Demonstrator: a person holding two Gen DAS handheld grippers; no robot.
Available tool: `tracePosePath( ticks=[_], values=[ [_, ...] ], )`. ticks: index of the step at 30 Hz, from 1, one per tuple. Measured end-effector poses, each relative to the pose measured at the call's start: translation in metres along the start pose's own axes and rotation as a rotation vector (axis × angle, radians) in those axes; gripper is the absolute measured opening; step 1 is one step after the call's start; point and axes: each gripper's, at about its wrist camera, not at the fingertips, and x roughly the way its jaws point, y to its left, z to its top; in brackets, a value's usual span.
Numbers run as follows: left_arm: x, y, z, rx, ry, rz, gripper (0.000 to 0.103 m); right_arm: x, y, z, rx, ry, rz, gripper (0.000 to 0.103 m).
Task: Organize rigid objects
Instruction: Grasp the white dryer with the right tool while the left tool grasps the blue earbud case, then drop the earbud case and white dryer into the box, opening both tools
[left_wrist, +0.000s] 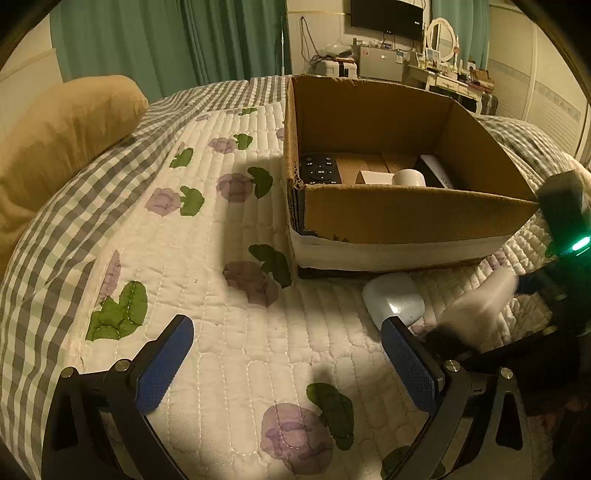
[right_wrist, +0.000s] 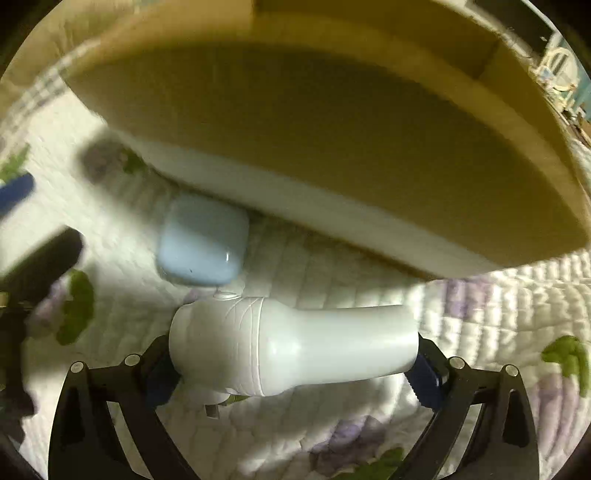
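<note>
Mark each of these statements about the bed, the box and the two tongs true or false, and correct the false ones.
1. The right tongs grip a white bottle-shaped object. True.
2. The left tongs hold the pale rounded case. False: they are open and hold nothing; the case lies on the quilt.
3. A black remote lies inside the cardboard box. True.
4. The cardboard box is closed with its flaps down. False: its top is open and things show inside.
5. The pale rounded case lies on the quilt just outside the box's near wall. True.
</note>
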Motion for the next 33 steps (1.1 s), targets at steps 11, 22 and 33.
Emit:
tracePosePath(
  ticks=[11, 22, 33],
  values=[
    [0.023, -0.043, 0.013, 0.026, 0.062, -0.043, 0.103, -0.068, -0.065, 0.000, 0.095, -0.136, -0.096, 0.100],
    [0.067, -0.081, 0.019, 0.065, 0.136, -0.046, 0.057, -0.064, -0.079, -0.013, 0.127, -0.126, -0.062, 0.100],
    [-0.041, -0.037, 0.035, 0.033, -0.026, -0.191, 0.056, -0.136, -0.071, 0.004, 0.082, -0.279, -0.057, 0.100]
  ],
)
